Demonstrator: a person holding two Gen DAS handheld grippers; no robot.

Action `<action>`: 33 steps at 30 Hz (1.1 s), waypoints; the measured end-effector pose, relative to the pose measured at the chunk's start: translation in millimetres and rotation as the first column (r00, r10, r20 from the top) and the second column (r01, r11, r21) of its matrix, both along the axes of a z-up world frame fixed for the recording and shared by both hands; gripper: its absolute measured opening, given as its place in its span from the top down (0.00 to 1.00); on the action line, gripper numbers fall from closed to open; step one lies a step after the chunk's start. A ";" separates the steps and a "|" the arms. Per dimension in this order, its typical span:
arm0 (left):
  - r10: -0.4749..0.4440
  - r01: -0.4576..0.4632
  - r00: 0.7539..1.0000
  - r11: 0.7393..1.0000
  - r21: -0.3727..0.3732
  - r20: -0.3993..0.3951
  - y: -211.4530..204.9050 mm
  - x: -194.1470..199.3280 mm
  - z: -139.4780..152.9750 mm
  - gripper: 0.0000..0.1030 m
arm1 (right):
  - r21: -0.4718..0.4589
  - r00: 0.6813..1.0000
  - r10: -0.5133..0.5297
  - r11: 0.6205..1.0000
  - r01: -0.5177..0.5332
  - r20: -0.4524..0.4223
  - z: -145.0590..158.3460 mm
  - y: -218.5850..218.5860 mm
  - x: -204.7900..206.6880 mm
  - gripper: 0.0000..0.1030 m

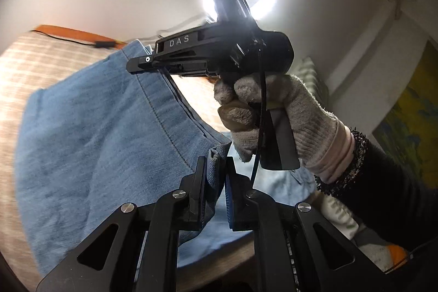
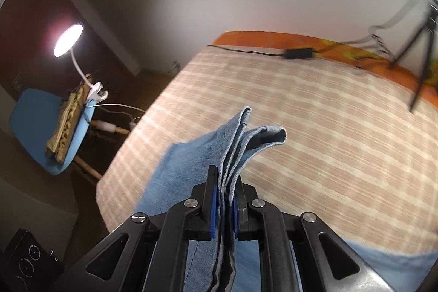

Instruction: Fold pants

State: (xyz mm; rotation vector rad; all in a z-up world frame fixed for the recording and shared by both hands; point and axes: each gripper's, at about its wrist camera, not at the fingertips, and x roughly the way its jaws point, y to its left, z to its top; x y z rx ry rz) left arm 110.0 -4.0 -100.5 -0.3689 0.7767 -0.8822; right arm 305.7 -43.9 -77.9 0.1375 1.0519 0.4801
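The pants (image 1: 104, 133) are light blue denim, lifted above a bed with a beige checked cover (image 1: 16, 78). My left gripper (image 1: 216, 168) is shut on a hem corner of the pants, which hang away to the left. In the left wrist view the other gripper's black body (image 1: 219, 51) shows above, held by a gloved hand (image 1: 273, 111). My right gripper (image 2: 225, 190) is shut on several bunched layers of the pants (image 2: 241, 138), whose edges stick up past the fingertips. The rest of the fabric drapes below the right gripper.
The checked bed (image 2: 314, 127) fills the right wrist view, with an orange edge (image 2: 273, 37) and a black cable and adapter (image 2: 298, 53) at its far side. A tripod (image 2: 421, 51) stands at the right. A blue chair (image 2: 41, 127) and a lamp (image 2: 68, 40) stand to the left.
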 end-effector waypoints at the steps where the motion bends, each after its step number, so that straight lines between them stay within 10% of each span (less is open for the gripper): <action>1: -0.021 0.021 1.000 1.000 0.001 -0.001 -11.8 -1.4 -1.2 0.90 | -0.004 1.000 -0.015 1.000 0.015 0.003 1.0 -11.3 -4.2 0.94; 33: -0.418 0.418 0.908 0.909 -0.005 -0.014 -225.9 -32.3 0.3 0.90 | -0.076 0.950 -0.308 0.947 0.311 0.052 27.0 -249.6 -113.4 0.94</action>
